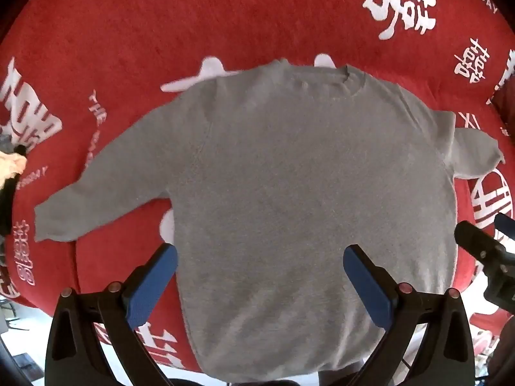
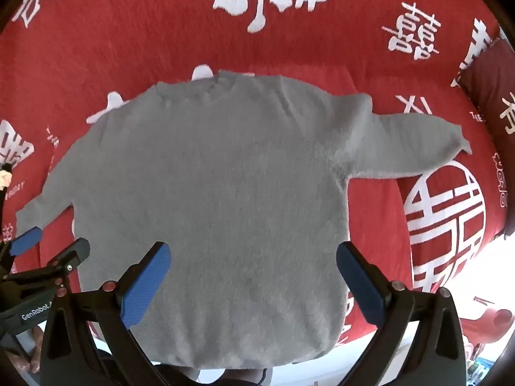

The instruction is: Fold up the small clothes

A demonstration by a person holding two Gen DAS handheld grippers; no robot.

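Grey sweater [image 1: 289, 177] flat on red blanket [image 1: 128, 48], probably soft, limp; I'd pinch hem corners. Left gripper [image 1: 260, 276] and right gripper [image 2: 252, 273] gape empty.

The supporting surface is a red blanket [image 1: 128, 48] printed with white Chinese characters and small English lettering, spread over a raised, bed-like base. A grey sweater [image 1: 289, 177] lies flat directly on it, neckline at the far side, hem at the near edge. One sleeve extends flat to the left; the other lies bunched toward the right. A dark red cushion [image 2: 489, 77] rests at the far right. A crumpled cloth [image 1: 9, 167] lies at the left edge.
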